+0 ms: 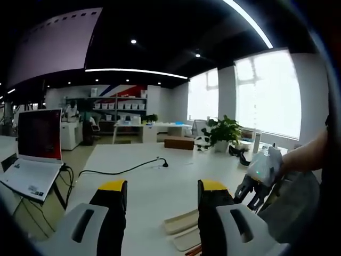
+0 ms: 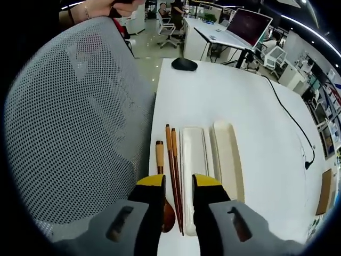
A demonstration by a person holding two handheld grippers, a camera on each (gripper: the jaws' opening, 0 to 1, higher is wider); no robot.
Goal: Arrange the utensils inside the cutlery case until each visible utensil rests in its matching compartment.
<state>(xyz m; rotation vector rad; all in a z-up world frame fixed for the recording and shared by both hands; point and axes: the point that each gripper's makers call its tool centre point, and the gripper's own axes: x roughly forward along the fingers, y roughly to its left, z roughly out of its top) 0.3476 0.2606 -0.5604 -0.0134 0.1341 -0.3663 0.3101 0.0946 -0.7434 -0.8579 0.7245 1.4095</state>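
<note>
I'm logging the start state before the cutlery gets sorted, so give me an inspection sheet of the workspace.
Surface: white table, mostly bare.
Job's things: wooden chopsticks and a wooden-handled spoon lie side by side on the table, outside the case; the open case tray and its lid lie next to them, both without utensils.
Clutter: black mouse at the far table end; brown box; potted plant.
Grippers: left gripper open, holding nothing; right gripper open above the chopsticks.
Cables: black cable runs across the table.
Surroundings: grey mesh chair beside the table; laptop on a stand; office shelves, bright windows.
</note>
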